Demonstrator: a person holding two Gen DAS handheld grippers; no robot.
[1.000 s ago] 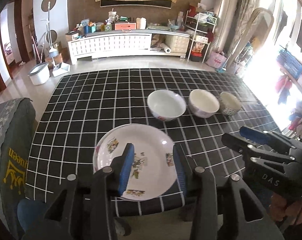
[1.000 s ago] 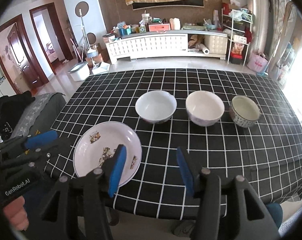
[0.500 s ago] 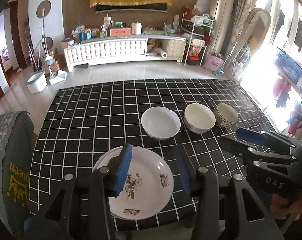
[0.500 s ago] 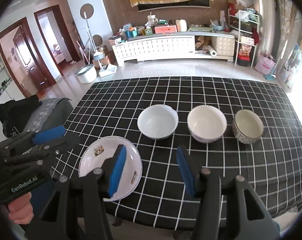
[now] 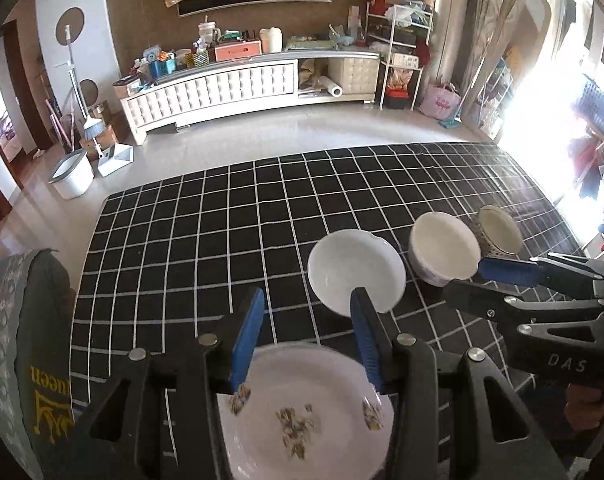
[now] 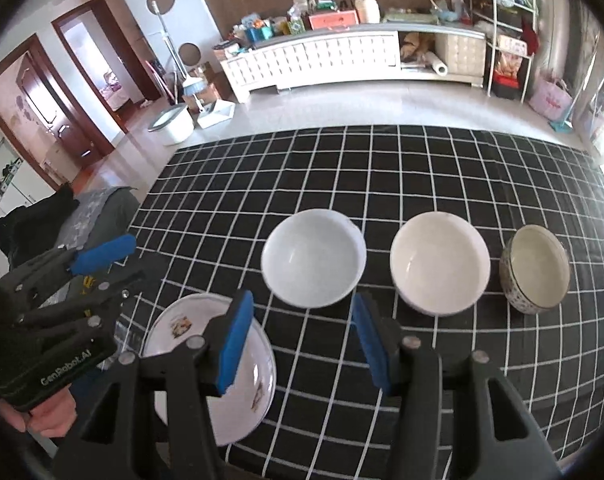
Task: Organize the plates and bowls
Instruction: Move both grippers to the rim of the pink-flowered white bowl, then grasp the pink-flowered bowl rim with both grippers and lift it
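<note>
Left wrist view looks down over the floral plate [image 5: 302, 412], which lies flat at the near edge of the tabletop [image 5: 221, 216] under its black grid cloth. The left hand-held gripper [image 5: 306, 336] hangs above the plate's far rim with its blue pads apart and nothing between them. Beyond it three bowls stand in a row, each apart from the next: a white bowl [image 5: 356, 276], a cream bowl [image 5: 442, 254] and a small patterned bowl [image 5: 500, 230].

From the right wrist view, the right hand-held gripper [image 6: 297, 338] is also held apart and empty, hovering over bare cloth between the plate [image 6: 205, 364] and the white bowl [image 6: 314, 258], with the cream bowl [image 6: 440, 262] and the patterned bowl [image 6: 536, 274] off to the right.

To my eye nothing has been gathered yet; this looks like the approach to a first pick. A sensible next move would be to bring one set of jaws down across a bowl's rim, close firmly on the wall, then lift it clear and nest it in a neighbour. The glazed rims look slippery, so a square, deep bite would matter.
</note>
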